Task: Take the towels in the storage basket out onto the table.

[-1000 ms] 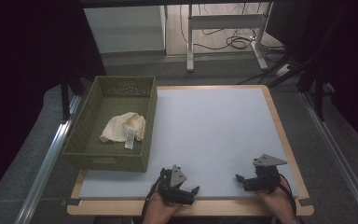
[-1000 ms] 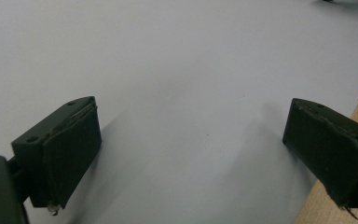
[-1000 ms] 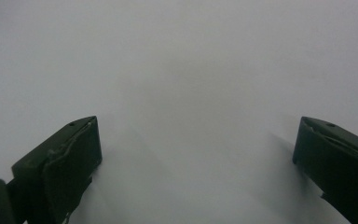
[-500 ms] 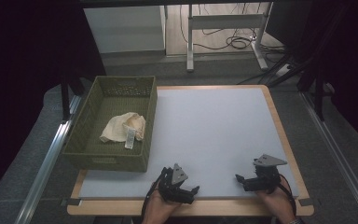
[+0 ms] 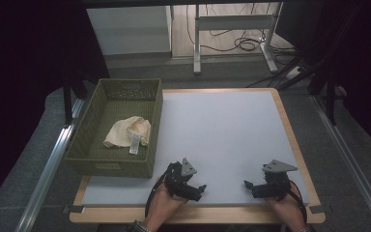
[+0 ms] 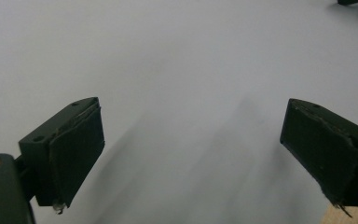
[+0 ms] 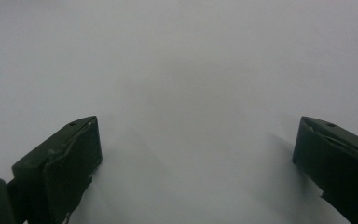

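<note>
Your left gripper (image 5: 199, 189) and right gripper (image 5: 249, 186) rest low on the pale grey table mat (image 5: 222, 130), jaws spread apart, empty; the crumpled cream cloth (image 5: 128, 131) lies in the olive woven basket (image 5: 154, 121).

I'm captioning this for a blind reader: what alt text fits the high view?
Two hand-held grippers, left gripper and right gripper, rest near the front edge of a white table. A green basket at the left holds a cream cloth.
</note>
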Motion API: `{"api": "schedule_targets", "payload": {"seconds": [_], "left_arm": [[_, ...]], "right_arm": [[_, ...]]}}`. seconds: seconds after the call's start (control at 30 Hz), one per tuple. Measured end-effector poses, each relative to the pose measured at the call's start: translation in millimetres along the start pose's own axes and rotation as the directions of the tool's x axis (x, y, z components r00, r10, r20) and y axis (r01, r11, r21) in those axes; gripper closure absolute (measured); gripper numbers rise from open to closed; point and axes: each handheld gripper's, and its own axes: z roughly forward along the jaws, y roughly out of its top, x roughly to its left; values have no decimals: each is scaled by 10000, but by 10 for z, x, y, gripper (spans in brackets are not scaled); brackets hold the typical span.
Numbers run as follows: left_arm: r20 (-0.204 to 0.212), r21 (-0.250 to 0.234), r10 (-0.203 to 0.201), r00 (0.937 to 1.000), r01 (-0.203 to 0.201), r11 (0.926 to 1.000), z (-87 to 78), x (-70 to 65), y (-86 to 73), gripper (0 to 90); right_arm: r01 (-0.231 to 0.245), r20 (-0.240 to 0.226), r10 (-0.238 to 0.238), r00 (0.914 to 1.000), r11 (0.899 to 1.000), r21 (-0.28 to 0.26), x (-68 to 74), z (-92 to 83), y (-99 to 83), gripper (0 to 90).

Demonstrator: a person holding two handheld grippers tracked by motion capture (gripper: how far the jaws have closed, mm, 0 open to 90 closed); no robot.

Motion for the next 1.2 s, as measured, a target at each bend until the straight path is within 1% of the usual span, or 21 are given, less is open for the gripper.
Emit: {"api": "schedule_targets", "payload": {"seconds": [0.13,0.17,0.23,0.27,0.33,0.43,0.53,0.63,0.7,0.83,1.0,1.07,1.13,1.2], "left_arm": [[59,235,-82,9999,81,9997,14,80,87,62],[20,306,3,10000,-4,9995,17,94,114,62],[3,491,52,10000,-52,9988,21,125,173,62],[3,491,52,10000,-52,9988,21,125,173,61],[41,587,37,10000,-39,9983,19,156,228,61],[86,711,125,9999,-131,9974,8,174,296,58],[277,792,96,9996,-117,9968,-1,204,378,57],[366,898,124,9993,-156,9958,-4,248,450,56],[418,983,62,9991,-103,9951,-4,296,512,56],[580,1190,64,9983,-133,9928,-12,345,617,53],[612,1340,153,9980,-234,9907,-54,407,775,48],[542,1374,198,9983,-271,9901,-87,438,843,43],[424,1458,122,9990,-182,9892,-110,466,889,30],[463,1538,62,9989,-133,9880,-139,500,932,29]], "right_arm": [[1,0,-1,10000,10000,-1,0,0,0,11],[-3,-2,3,10000,10000,0,0,0,0,11],[-10,-3,10,10000,10000,6,0,0,0,11],[-13,-4,13,10000,10000,4,0,0,0,11],[-14,-2,14,10000,10000,6,1,0,0,12],[-13,-4,13,10000,10000,8,0,0,0,11],[-13,-4,13,10000,10000,8,0,0,0,11],[-33,-1,33,10000,10000,-2,1,0,1,11],[-22,-4,22,10000,10000,4,1,0,0,11],[-7,-5,7,10000,10000,6,-1,0,0,11],[5,-3,-5,10000,10000,-10,-1,1,-1,11],[0,-1,0,10000,10000,-8,-1,1,-1,11],[4,-3,-4,10000,10000,-12,-1,1,-1,11],[22,-5,-22,10000,10000,-7,-3,1,-1,11]]}}
